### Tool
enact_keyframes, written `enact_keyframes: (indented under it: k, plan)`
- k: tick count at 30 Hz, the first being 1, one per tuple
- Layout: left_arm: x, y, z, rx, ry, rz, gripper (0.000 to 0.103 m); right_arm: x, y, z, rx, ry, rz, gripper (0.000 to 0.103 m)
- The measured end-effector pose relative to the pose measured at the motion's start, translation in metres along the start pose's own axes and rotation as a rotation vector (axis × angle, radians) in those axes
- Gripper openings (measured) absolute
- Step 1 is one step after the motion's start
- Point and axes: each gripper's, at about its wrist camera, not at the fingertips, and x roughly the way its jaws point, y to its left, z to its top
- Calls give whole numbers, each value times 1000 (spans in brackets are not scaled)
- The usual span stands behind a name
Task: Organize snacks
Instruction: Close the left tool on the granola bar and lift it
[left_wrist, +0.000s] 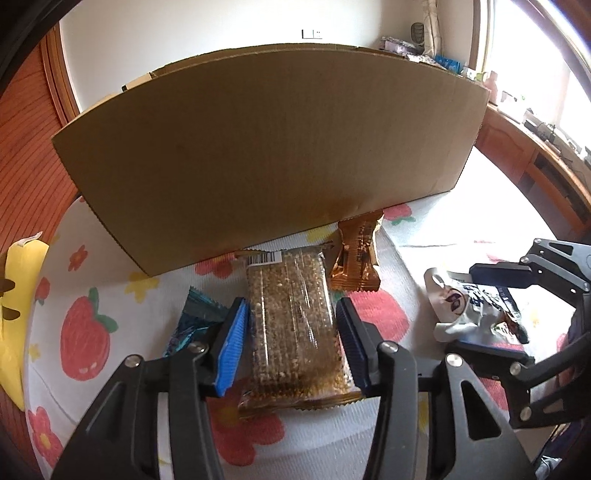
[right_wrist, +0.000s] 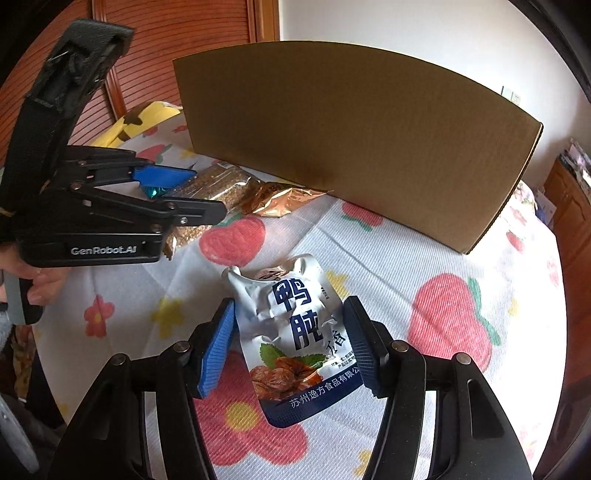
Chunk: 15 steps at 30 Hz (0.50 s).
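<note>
A clear-wrapped grain bar (left_wrist: 291, 325) lies on the flowered cloth, between the fingers of my left gripper (left_wrist: 291, 314), whose blue pads stand open at its two sides. A copper foil snack (left_wrist: 356, 254) lies just beyond it and a blue foil snack (left_wrist: 194, 325) lies to its left. A white and blue pouch (right_wrist: 295, 339) lies between the open fingers of my right gripper (right_wrist: 290, 332). The large cardboard box (left_wrist: 258, 147) stands behind the snacks. The left gripper (right_wrist: 192, 194) shows in the right wrist view over the grain bar (right_wrist: 210, 188).
A yellow plush (left_wrist: 18, 314) lies at the cloth's left edge. A wooden cabinet (left_wrist: 535, 162) with clutter stands at the right under a bright window. A slatted wooden door (right_wrist: 177, 40) is behind. The right gripper (left_wrist: 491, 310) shows at the right of the left wrist view.
</note>
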Motion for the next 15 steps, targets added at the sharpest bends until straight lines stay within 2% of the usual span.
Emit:
enact_keyframes:
  k: [8,11,15]
  plan:
    - [4,-3,1,-17,2,4,50,2,0,1,0,0,2,61]
    - [0,-3,-2,-12,-6,8,42,2,0,1,1,0,3,62]
    - [-13,-3,-9,-16,-29,-8,41,2,0,1,0,0,3,62]
